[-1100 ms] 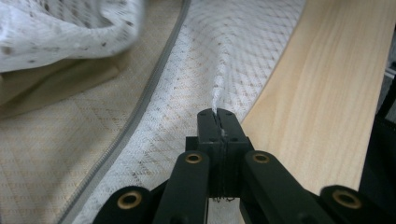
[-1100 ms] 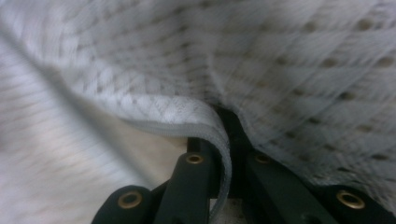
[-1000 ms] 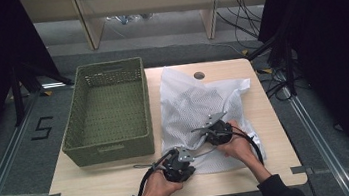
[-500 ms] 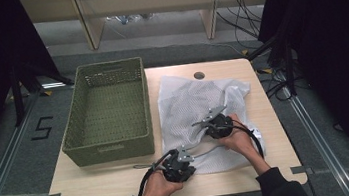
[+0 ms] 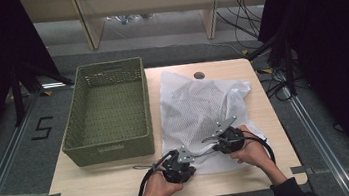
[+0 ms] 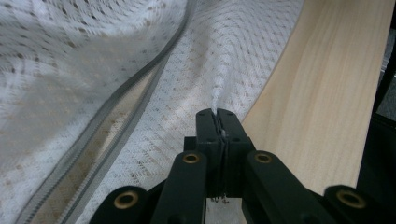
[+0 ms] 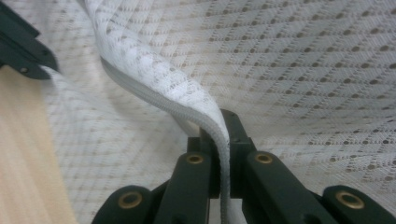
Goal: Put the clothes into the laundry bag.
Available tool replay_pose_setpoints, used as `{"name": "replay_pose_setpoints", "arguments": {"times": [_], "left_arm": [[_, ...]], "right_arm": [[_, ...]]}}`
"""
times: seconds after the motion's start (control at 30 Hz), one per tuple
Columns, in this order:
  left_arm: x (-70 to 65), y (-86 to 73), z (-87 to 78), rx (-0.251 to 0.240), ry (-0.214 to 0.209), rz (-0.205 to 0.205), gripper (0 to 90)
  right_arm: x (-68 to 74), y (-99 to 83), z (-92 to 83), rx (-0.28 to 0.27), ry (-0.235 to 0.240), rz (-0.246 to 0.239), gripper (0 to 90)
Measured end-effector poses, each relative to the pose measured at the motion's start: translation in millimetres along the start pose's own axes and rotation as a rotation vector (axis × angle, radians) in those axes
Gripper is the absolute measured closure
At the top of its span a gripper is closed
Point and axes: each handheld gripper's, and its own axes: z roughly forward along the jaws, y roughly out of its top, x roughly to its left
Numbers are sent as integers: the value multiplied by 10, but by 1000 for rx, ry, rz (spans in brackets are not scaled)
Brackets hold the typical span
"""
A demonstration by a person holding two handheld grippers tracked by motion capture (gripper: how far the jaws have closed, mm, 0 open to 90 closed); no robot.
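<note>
A white mesh laundry bag (image 5: pixel 204 109) lies spread on the right half of the wooden table (image 5: pixel 113 186). Its grey zipper (image 6: pixel 116 100) runs open along the near edge. My left gripper (image 5: pixel 188 156) is at the bag's near left corner, shut on a pinch of the mesh (image 6: pixel 217 116). My right gripper (image 5: pixel 219 131) is a little further in and to the right, shut on the zipper edge (image 7: pixel 219 135), which it lifts off the table. The mesh bag (image 7: pixel 303 70) spreads beyond the right jaws.
An empty olive woven basket (image 5: pixel 106 111) stands on the left half of the table, close beside the bag. A round cable hole (image 5: pixel 199 75) sits at the table's far edge. Cables trail on the floor at the right.
The right gripper has moved a little away from me and up with the zipper edge, widening the bag's mouth. The bag has flattened and spread. The left gripper has held its place.
</note>
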Motion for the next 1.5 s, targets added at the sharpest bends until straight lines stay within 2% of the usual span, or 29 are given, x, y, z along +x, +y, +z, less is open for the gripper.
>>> {"name": "replay_pose_setpoints", "arguments": {"times": [0.03,0.07,0.1,0.13,0.17,0.2,0.23,0.27,0.3,0.37,0.4,0.47,0.5,0.53,0.6,0.7,0.73,0.8,0.83,0.87,0.93,1.0,1.07,1.1,1.13,1.23,1.27,1.33,1.5], "left_arm": [[9,1,-3,-5,-5,16,874],[3,0,-6,-23,-9,13,868],[-17,-1,-13,-54,-34,-22,846],[-25,7,-24,-76,-35,-22,826],[-14,18,-57,-64,-54,17,797],[-14,18,-57,-64,-54,17,758],[-54,23,-64,-106,-56,-30,758],[-51,34,-101,-108,-59,-16,709],[-70,50,-174,-127,-52,-13,640],[-70,52,-218,-128,-46,5,601],[-75,39,-304,-145,-11,11,538],[-75,28,-345,-156,-3,18,505],[-63,0,-425,-161,18,24,498],[-61,-16,-458,-167,16,12,493],[-43,-53,-533,-173,36,6,465],[-9,-96,-602,-182,47,-4,440],[-1,-120,-624,-202,45,-23,440],[35,-161,-695,-206,56,-26,424],[44,-176,-719,-219,63,-40,424],[59,-189,-745,-226,64,-43,416],[95,-215,-818,-224,81,-41,401],[114,-266,-882,-252,78,-82,388],[134,-284,-907,-242,72,-76,379],[138,-307,-920,-249,79,-79,378],[136,-348,-939,-266,77,-101,373],[157,-401,-973,-258,92,-87,360],[175,-428,-993,-243,104,-84,346],[194,-494,-1034,-265,105,-100,338],[223,-579,-1077,-287,104,-118,290]], "right_arm": [[-18,-6,-1,-9,3,-4,877],[-12,-7,-18,-15,-8,16,848],[-2,-9,-50,-36,7,34,786],[-7,-8,-62,-53,11,15,737],[8,-9,-84,-65,-8,19,677],[8,-9,-84,-65,-8,19,677],[24,-15,-109,-78,-16,26,623],[22,-25,-145,-94,-27,27,566],[13,-57,-249,-118,-54,47,482],[-5,-75,-298,-142,-61,41,462],[-9,-128,-412,-181,-71,95,432],[-21,-158,-470,-194,-67,108,427],[-22,-218,-556,-210,-65,147,425],[-45,-248,-586,-224,-89,133,418],[-69,-311,-641,-247,-100,171,409],[-84,-366,-681,-267,-114,193,397],[-78,-391,-697,-266,-120,219,395],[-87,-454,-726,-280,-163,234,395],[-87,-454,-726,-280,-163,234,395],[-64,-480,-746,-286,-170,272,393],[-70,-503,-756,-306,-169,275,390],[-42,-522,-757,-308,-165,293,387],[-22,-537,-751,-298,-160,275,383],[7,-541,-751,-294,-163,294,382],[21,-544,-753,-291,-173,285,378],[73,-543,-745,-296,-166,279,375],[104,-539,-748,-295,-163,294,375],[112,-540,-752,-298,-164,271,373],[149,-550,-773,-304,-169,263,362]]}}
